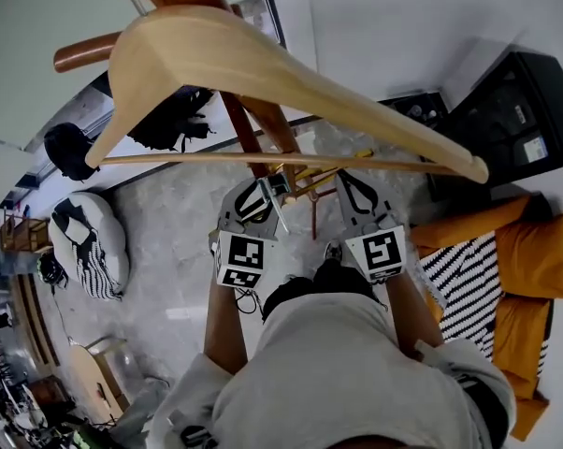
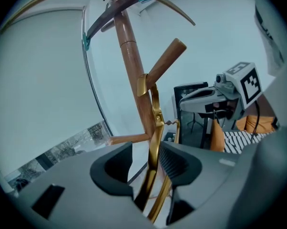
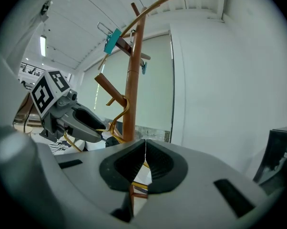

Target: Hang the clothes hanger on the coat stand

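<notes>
A gold metal hanger (image 2: 155, 123) hangs by its hook over an upward-slanting peg (image 2: 165, 58) of the brown wooden coat stand (image 2: 131, 66). Its wire runs down between the jaws of my left gripper (image 2: 146, 163), which stands open: the wire lies close to the right pad, with a gap at the left pad. My right gripper (image 3: 145, 162) is shut with nothing seen between its pads, just right of the stand (image 3: 134, 80). In the head view both grippers (image 1: 267, 190) (image 1: 352, 187) flank the gold hanger (image 1: 310, 178) at the pole (image 1: 253, 120).
A large pale wooden hanger (image 1: 263, 64) hangs high on the stand, close to my head. A black bag (image 1: 174, 115) hangs behind it. Below are a black cabinet (image 1: 511, 110), an orange sofa (image 1: 534, 251) and a black-and-white beanbag (image 1: 90, 241). Teal clips (image 3: 113, 41) sit near the top.
</notes>
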